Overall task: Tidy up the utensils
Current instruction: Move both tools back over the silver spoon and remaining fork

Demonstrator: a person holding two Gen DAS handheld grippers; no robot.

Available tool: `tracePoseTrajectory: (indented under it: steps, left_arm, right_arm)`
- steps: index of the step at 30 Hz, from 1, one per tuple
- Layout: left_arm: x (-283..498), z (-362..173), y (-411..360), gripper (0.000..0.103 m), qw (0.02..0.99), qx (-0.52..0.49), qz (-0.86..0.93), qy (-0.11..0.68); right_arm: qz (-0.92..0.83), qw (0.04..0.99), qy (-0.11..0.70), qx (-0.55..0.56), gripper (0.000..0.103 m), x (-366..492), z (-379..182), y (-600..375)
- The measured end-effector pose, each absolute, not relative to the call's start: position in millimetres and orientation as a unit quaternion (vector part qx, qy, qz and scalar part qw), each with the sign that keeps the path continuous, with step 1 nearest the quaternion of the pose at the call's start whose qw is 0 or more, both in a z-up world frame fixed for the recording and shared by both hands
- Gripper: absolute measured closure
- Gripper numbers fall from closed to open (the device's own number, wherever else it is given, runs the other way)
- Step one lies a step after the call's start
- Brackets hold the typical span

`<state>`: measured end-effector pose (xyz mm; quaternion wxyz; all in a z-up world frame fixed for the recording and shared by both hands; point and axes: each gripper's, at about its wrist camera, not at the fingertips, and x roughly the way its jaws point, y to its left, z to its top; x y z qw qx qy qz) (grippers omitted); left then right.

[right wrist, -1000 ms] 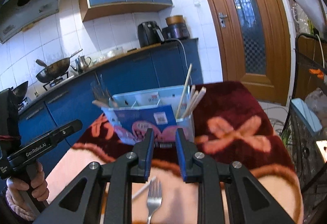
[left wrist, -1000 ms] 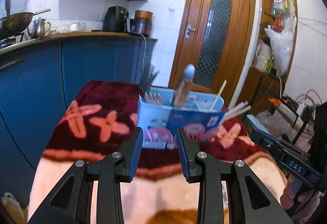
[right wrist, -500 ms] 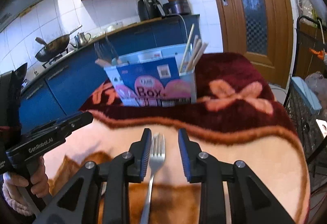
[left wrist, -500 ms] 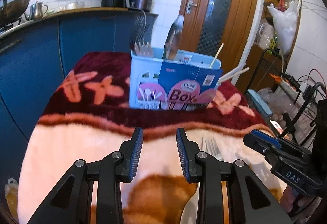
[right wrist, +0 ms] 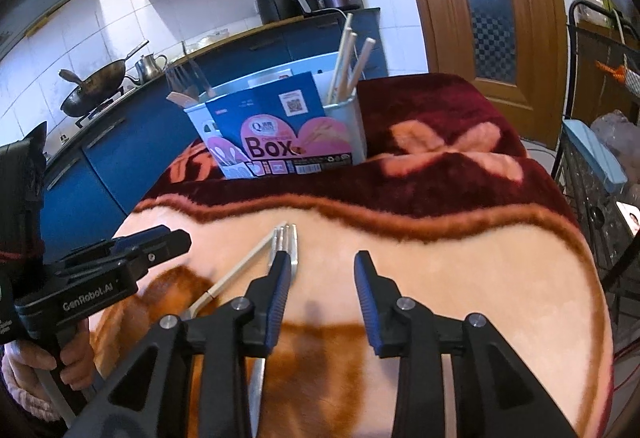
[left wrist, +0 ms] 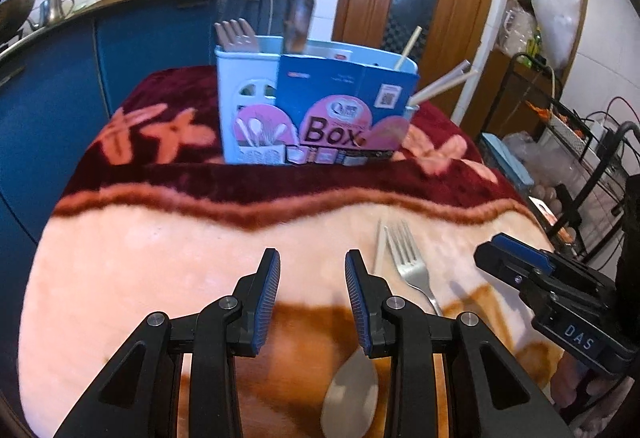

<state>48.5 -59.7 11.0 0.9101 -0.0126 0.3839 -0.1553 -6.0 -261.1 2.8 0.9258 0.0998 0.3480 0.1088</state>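
Far back on the fuzzy blanket (left wrist: 140,262) stands a blue plastic box (left wrist: 312,110) with forks and sticks inside. Nearby, a shiny metal fork (right wrist: 286,244) lies just beside the right gripper (right wrist: 322,270), whose jaws are opening around nothing. A smooth spoon (left wrist: 352,394) lies below the spread, empty left gripper (left wrist: 312,270).

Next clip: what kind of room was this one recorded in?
Almost certainly a home kitchen. A dark wok and a small metal kettle sit on a stove by white wall tiles, blue base cabinets carry a wooden worktop with a black air fryer, and a blanket-covered table holds a light-blue utensil caddy.
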Motion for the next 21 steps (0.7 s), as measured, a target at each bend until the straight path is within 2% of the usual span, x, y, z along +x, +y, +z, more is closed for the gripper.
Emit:
tracePoseTrajectory:
  steps: [21]
  left_arm:
    - [53, -9, -83, 0.069, 0.888, 0.016, -0.17, 0.428]
  right_arm:
    - [0.104, 0.92, 0.36, 0.117, 0.066, -4, -8, -273]
